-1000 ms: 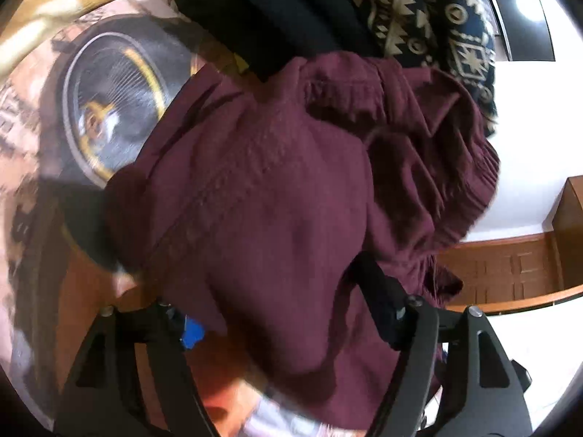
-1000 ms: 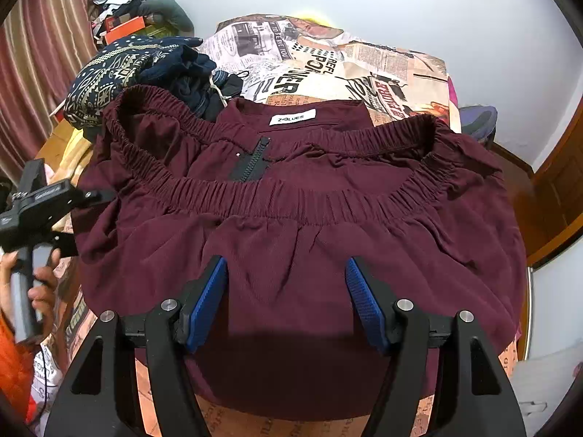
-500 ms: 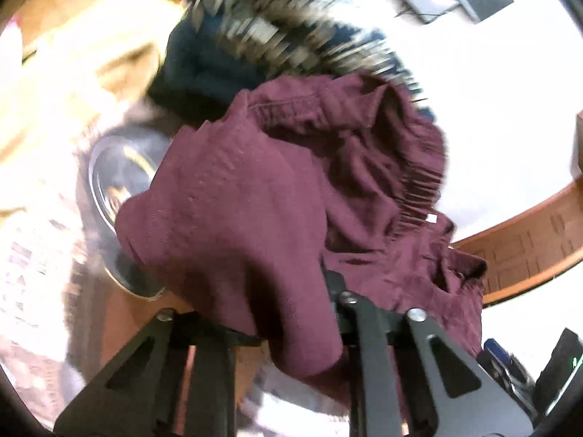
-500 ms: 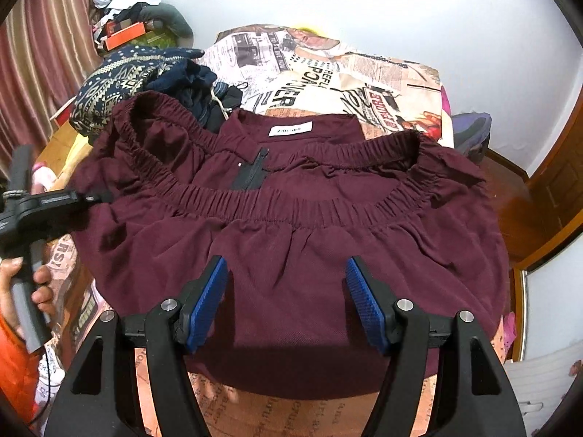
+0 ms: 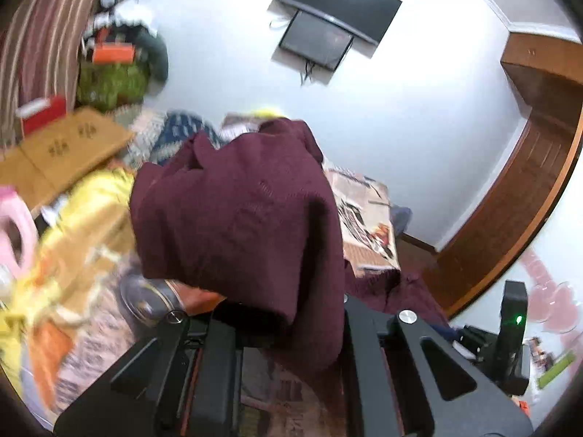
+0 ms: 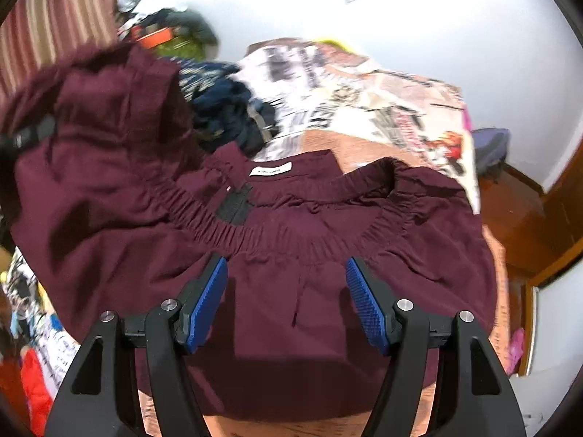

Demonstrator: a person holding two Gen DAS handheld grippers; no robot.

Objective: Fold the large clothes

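A maroon garment with an elastic waistband and a white label lies spread on the bed. Its left side is lifted and folding over. My left gripper has that raised part pinched between its jaws, which are still closing, and the cloth drapes over its fingers and hides the pads. In the right wrist view the left gripper shows only as a dark shape under the lifted cloth at the far left. My right gripper hovers open above the garment's near part, blue pads apart, with nothing between them.
A pile of navy patterned clothes lies behind the garment on the newspaper-print bedsheet. Flat cardboard and yellow fabric sit to the left. A screen hangs on the white wall; wooden door at right.
The left gripper closed on the maroon cloth and rose sharply, rolling as it went, pulling the garment's left side up and over. The right gripper rose only slightly and stayed open.
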